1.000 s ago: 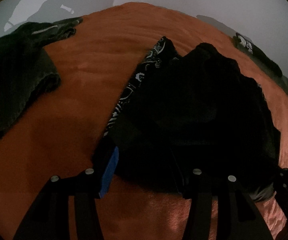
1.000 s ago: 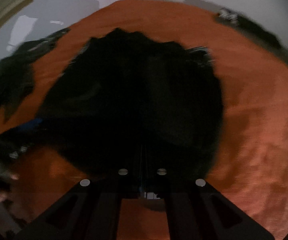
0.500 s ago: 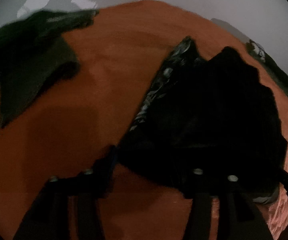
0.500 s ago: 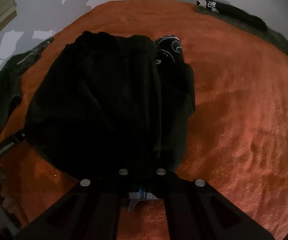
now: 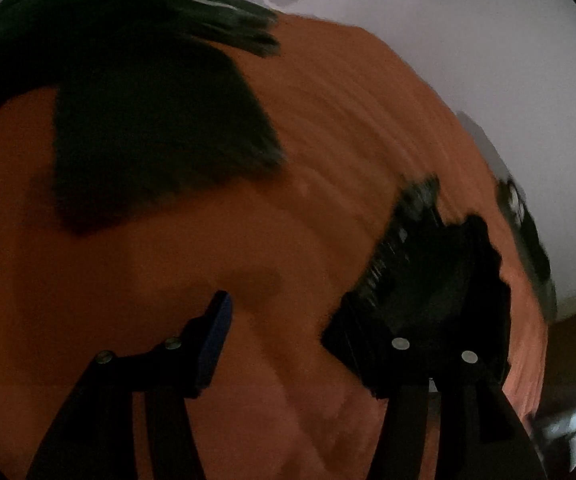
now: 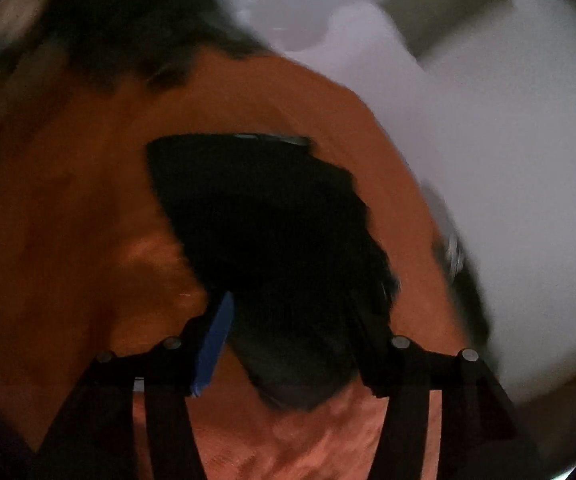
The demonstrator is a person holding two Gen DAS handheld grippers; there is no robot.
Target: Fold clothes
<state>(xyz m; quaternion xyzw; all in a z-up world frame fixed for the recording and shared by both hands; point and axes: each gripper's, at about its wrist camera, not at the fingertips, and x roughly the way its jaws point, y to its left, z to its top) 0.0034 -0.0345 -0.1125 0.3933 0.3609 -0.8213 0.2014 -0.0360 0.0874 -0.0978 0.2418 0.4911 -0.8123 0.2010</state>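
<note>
As we release: right tool jaws opening over folded black garment; left tool spread, empty
Next: we fetch dark green garment

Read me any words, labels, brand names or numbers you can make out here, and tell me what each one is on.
None can be read.
Pale print on the dark garment at the bed's far edge: too blurred to tell if it is lettering.
Patterned edge of the black folded garment: a smeared pattern, no legible text.
</note>
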